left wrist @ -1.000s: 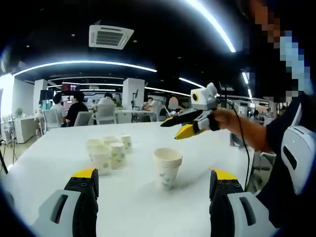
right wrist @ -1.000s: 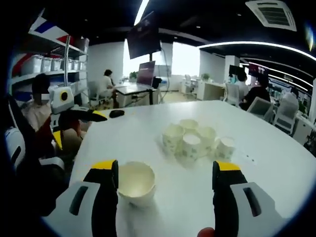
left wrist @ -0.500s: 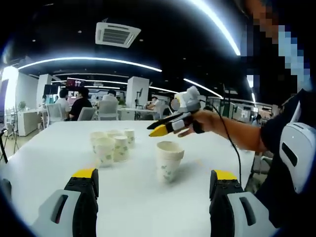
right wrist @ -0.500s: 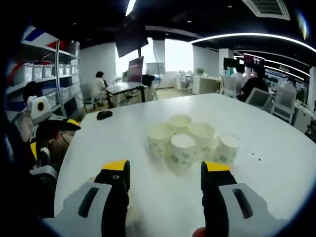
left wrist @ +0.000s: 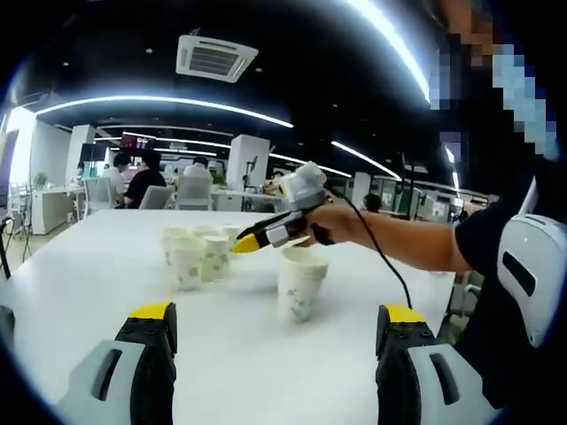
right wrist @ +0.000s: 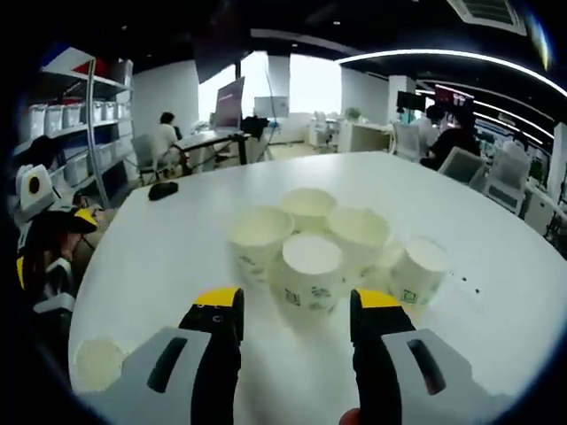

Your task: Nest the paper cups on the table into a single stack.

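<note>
A cluster of several white paper cups [right wrist: 310,266] with green print stands on the white table [right wrist: 177,257]. My right gripper [right wrist: 299,301] is open, and the nearest cup of the cluster lies just beyond its yellow tips. A lone cup [right wrist: 97,363] stands off to its lower left. In the left gripper view that lone cup [left wrist: 299,282] stands ahead of my open left gripper [left wrist: 276,314], which has nothing between its jaws. There the right gripper [left wrist: 252,241] reaches in from the right beside the cluster [left wrist: 197,257], above the table.
The person's arm [left wrist: 399,246] stretches over the table's right side. A small black object [right wrist: 162,189] lies on the far left of the table. Chairs [right wrist: 465,168] and desks with seated people stand beyond the table's far edge.
My right gripper has moved forward past the lone cup to the cluster, and its jaws have narrowed a little. The left gripper has stayed open and hardly moved.
</note>
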Demonstrator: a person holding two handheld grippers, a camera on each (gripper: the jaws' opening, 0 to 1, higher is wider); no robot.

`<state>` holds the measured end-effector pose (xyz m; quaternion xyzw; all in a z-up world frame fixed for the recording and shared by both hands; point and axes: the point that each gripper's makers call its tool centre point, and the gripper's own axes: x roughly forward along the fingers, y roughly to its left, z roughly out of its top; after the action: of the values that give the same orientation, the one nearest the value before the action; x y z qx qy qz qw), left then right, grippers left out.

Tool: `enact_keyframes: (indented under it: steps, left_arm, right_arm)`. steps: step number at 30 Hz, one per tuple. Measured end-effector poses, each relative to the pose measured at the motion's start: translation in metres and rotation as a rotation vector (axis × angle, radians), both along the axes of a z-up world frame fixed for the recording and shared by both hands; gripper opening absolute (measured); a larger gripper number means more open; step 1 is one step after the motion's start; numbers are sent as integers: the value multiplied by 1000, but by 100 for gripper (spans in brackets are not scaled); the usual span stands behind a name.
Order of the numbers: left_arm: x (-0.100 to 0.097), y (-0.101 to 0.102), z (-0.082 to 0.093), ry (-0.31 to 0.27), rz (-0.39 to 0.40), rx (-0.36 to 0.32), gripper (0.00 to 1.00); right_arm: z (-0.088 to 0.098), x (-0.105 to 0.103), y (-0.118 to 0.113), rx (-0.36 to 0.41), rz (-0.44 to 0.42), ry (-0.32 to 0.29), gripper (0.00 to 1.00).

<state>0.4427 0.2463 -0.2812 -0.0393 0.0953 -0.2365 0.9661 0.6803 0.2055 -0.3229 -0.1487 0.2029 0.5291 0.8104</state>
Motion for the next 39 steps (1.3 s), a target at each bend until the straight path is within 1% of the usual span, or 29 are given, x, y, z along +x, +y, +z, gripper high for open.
enact_keyframes:
  steps: [2,5,14,21,29,39]
  left_arm:
    - [-1,-1,-2,3,-2,-3,99]
    - [-1,-2,-4,9,-2,-1,99]
    - [-2,-1,-7,18,2,-10,99]
    - [-3,-3,-11,27,2,-13,99]
    - [-4,-4,-15,34,3,-18,99]
    - [-4,-4,-17,39,2,-26,99]
  right_arm:
    - [-4,6,1,-7,-14,-2,48]
    - [-8,11,3,3,-27,15,46]
    - [-14,11,18,2,-17,19,45]
    - [-19,14,23,2,-27,28,42]
    - [-23,19,23,4,-49,32,39]
    - [-20,18,19,26,-63,34,38]
